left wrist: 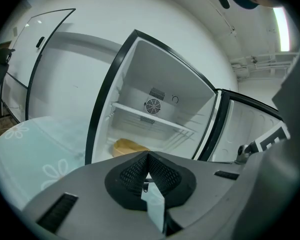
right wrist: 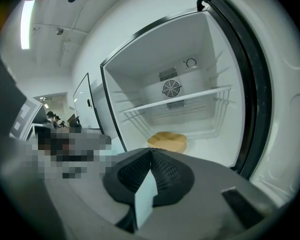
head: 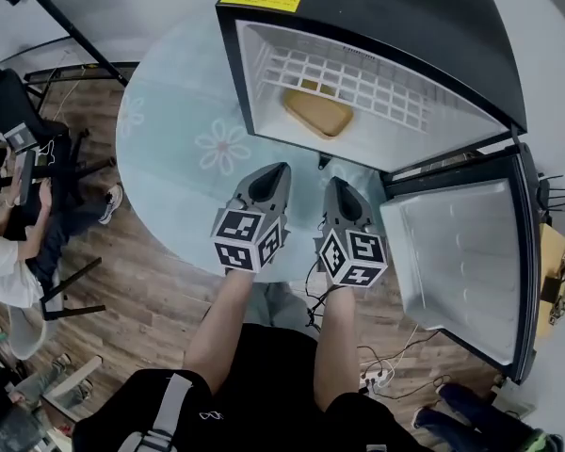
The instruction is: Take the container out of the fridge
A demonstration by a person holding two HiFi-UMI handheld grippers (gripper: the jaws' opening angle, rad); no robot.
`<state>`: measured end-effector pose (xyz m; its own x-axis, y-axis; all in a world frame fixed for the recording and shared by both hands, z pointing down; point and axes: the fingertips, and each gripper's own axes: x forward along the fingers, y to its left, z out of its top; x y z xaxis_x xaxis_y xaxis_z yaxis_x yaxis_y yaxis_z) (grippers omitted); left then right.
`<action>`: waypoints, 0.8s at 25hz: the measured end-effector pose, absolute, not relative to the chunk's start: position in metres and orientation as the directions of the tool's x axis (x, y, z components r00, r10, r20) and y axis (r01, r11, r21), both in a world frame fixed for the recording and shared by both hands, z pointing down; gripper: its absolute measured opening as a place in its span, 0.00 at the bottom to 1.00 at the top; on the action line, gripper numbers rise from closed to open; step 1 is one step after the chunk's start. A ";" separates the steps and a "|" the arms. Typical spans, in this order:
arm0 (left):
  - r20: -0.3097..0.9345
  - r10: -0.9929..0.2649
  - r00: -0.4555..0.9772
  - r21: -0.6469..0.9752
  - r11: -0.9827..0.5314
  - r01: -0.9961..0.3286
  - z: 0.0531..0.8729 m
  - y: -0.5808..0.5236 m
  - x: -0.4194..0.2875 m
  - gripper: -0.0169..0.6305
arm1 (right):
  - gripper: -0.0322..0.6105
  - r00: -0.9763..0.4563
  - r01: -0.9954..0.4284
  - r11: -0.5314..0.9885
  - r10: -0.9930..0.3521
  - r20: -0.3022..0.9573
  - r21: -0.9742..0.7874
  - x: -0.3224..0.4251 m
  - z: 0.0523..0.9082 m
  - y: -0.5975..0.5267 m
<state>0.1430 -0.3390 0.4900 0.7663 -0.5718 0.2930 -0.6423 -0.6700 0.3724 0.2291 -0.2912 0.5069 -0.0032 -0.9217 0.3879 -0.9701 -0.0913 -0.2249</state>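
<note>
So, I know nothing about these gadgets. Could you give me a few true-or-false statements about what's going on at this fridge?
1. The fridge has its door open. True.
2. The tan container sits on top of the wire shelf. False: it lies on the fridge floor, under the shelf.
3. The left tool is gripping the container. False: its jaws are shut on nothing, outside the fridge.
4. The right tool is shut and empty. True.
5. The fridge stands on a table with a flower-patterned cover. True.
</note>
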 end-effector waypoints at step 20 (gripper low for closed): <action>0.441 -0.606 0.662 0.014 -0.733 -0.681 0.538 -0.430 0.186 0.03 | 0.06 0.150 -0.943 -0.276 -0.852 0.501 -0.187 0.283 0.552 -0.357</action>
